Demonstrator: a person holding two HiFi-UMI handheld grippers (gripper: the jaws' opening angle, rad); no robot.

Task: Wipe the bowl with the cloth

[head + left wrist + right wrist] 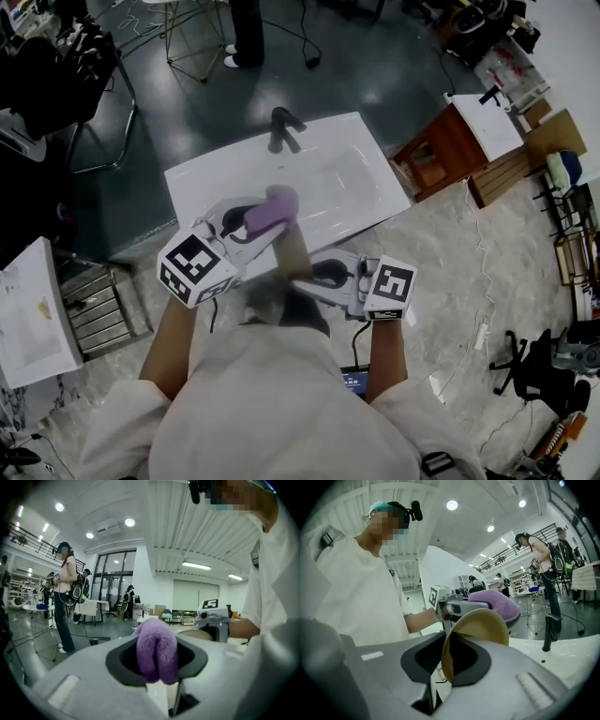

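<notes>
Left gripper [246, 223] jaws clamp cloth [157, 648], right gripper [317, 275] jaws pinch bowl [483, 625] rim; cloth at bowl's 1 o'clock, so press in, sweep round, keep rim steady.

I wear a white short-sleeved shirt [281, 403]. My left gripper [265, 217] and right gripper [302, 278] are pale grey shells, each bearing a white cube with black square markers [195, 269].

Large open lab hall.
High lit ceiling [154, 536], mezzanine railing [28, 538], glass entrance doors [112, 583], floor cables [305, 42], freestanding white sink [328, 178], other people [65, 597] wearing backpacks.
</notes>
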